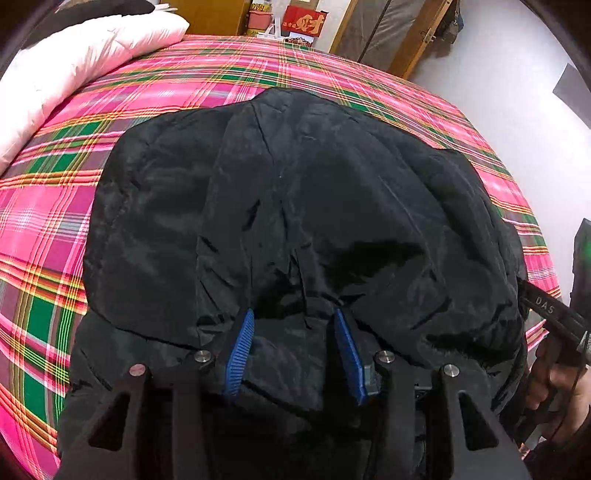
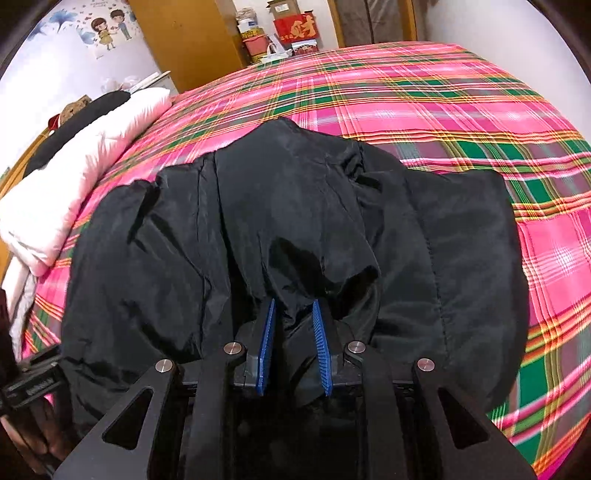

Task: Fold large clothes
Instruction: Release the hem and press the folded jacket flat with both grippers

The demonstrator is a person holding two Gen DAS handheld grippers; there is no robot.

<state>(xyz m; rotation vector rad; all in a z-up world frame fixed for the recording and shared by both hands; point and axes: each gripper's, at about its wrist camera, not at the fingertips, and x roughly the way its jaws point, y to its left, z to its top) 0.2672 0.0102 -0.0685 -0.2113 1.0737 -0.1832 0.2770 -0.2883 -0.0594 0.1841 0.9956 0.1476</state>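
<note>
A big black padded jacket (image 1: 295, 184) lies bunched on the pink plaid bed. In the left wrist view, my left gripper (image 1: 293, 314) has its blue pads (image 1: 240, 347) sunk into a thick fold at the jacket's near edge, clamped on it half-wide. In the right wrist view, my right gripper (image 2: 294, 302) pinches a narrow gather of the same jacket (image 2: 295, 203) between its blue pads (image 2: 321, 343), and the cloth fans out from the grip. The right tool and the hand holding it (image 1: 554, 376) show at the left view's right edge.
The pink, green and yellow plaid sheet (image 2: 480, 110) spreads around the jacket. A white quilt (image 1: 74, 66) (image 2: 74, 166) lies piled along the left side. Beyond the bed's far edge stand wooden furniture (image 2: 192, 40) and a red box (image 2: 295, 27).
</note>
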